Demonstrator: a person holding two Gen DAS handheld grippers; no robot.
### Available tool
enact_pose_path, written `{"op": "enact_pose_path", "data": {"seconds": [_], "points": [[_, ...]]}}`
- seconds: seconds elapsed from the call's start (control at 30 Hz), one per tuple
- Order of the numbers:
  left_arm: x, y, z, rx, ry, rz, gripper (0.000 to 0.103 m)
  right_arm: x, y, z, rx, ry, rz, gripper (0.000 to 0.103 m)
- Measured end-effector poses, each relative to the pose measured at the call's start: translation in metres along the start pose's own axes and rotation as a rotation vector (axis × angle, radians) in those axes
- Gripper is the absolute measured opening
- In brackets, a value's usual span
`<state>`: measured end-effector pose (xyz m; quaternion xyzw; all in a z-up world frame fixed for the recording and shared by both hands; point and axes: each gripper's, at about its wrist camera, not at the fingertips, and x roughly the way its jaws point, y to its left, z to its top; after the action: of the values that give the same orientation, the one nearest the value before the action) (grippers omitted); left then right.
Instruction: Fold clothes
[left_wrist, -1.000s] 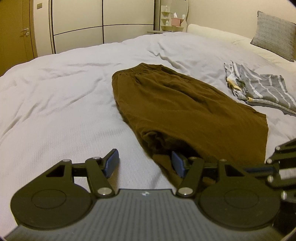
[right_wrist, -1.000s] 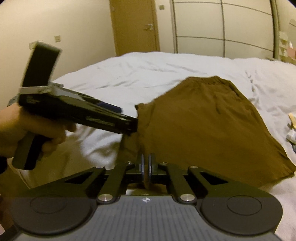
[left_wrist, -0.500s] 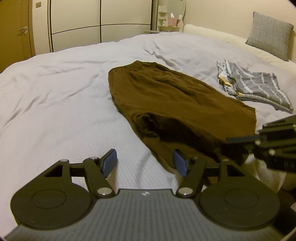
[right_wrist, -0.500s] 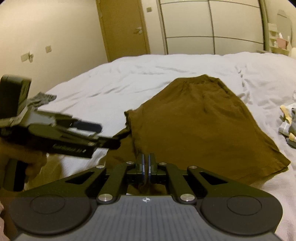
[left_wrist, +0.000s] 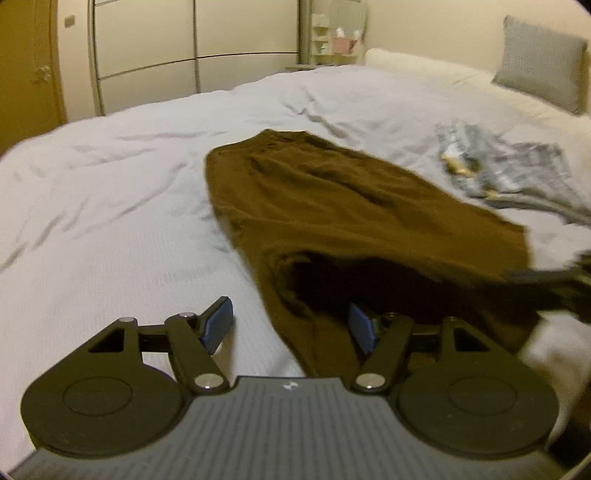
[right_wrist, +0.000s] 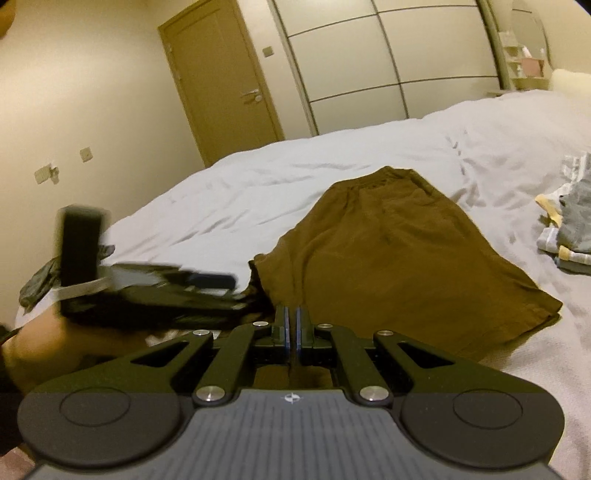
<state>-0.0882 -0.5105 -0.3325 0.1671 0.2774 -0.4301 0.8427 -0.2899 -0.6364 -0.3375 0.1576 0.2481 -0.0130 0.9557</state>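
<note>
Here, brown shorts (left_wrist: 354, 218) are lying mid-bed at twelve o'clock; the right gripper (right_wrist: 291, 325) is pinching their near hem tight to anchor it, while the left gripper (left_wrist: 288, 325) is gaping empty astride the edge.

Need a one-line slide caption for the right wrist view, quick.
Right claw shut on brown shorts' near hem on the white bed; left claw alongside.
</note>
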Motion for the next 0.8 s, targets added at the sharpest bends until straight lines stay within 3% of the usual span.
{"op": "enact_pose_path", "data": {"seconds": [0.1, 0.23, 0.33, 0.47, 0.57, 0.67, 0.77, 0.8], "points": [[-0.001, 0.012, 0.002, -0.044, -0.017, 0.061, 0.059, 0.002, 0.002, -0.001, -0.019, 0.012, 0.015, 0.003], [-0.026, 0.046, -0.01, -0.16, -0.063, 0.127, 0.059, 0.003, 0.004, -0.004, -0.039, 0.027, 0.065, 0.017], [-0.036, 0.072, -0.023, -0.254, -0.062, 0.147, 0.059, 0.006, 0.007, -0.007, -0.048, 0.03, 0.074, 0.023], [-0.053, 0.089, -0.035, -0.302, -0.086, 0.134, 0.059, 0.007, 0.015, -0.012, -0.079, 0.038, 0.089, 0.028], [-0.061, 0.085, -0.037, -0.278, -0.102, 0.118, 0.06, 0.015, 0.023, -0.015, -0.145, 0.059, 0.108, 0.033], [-0.061, 0.065, -0.035, -0.17, -0.099, 0.097, 0.06, 0.028, 0.026, -0.016, -0.195, 0.092, 0.1, 0.032], [-0.057, 0.042, -0.033, -0.024, -0.088, 0.085, 0.06, 0.032, 0.018, -0.01, -0.142, 0.098, 0.103, 0.027], [-0.053, 0.035, -0.032, 0.027, -0.077, 0.087, 0.06, 0.031, 0.016, -0.009, -0.13, 0.096, 0.101, 0.018]]}}
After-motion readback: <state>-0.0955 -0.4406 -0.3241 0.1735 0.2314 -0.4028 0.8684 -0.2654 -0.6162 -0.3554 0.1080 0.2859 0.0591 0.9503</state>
